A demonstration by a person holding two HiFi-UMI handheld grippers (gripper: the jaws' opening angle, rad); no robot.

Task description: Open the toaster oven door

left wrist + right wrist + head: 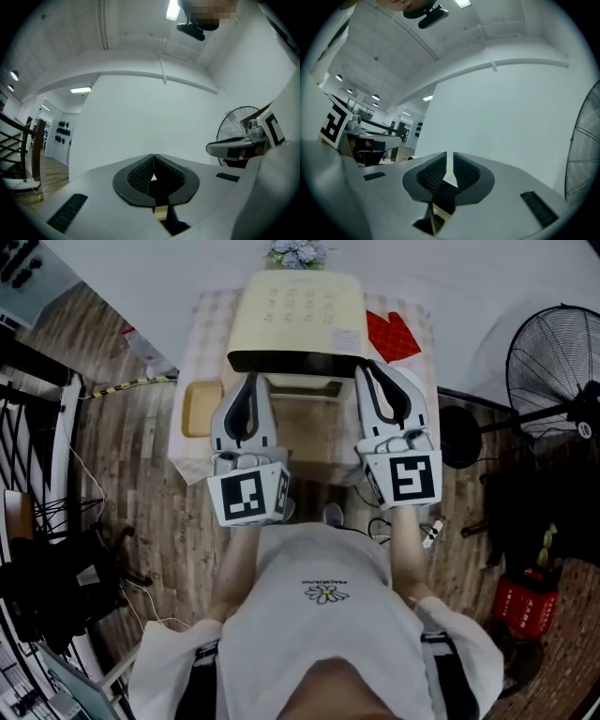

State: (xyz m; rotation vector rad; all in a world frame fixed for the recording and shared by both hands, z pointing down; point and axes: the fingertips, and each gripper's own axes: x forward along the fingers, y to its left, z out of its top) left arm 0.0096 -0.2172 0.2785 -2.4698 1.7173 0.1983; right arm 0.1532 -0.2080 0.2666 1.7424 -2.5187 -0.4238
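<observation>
Nearest the camera, the person's white-shirted torso is filling the bottom of the head view, with both arms reaching forward. The left gripper (153, 161) is holding its jaws pressed fully together with nothing between them. The right gripper (449, 164) is showing only a thin slit between its pads, also empty. Both are hanging side by side over the near edge of the surface (208, 343), with the tips close to the appliance. Their own views are taking in only white wall and ceiling, so they are pointing over the target and not at it.

Beyond them, the toaster oven (295, 320) is sitting at the middle of the surface, its dark front facing the person. A pale frame is showing just below that front, and I cannot tell whether it is the door or its handle. A yellow tray (200, 409) is lying at the left edge and a red cloth (392, 336) towards the far right corner.

This is looking like the approach, with no grip taken yet. Next, one gripper probably needs to tip down, spread its jaws, close on the handle and draw it outward.
</observation>
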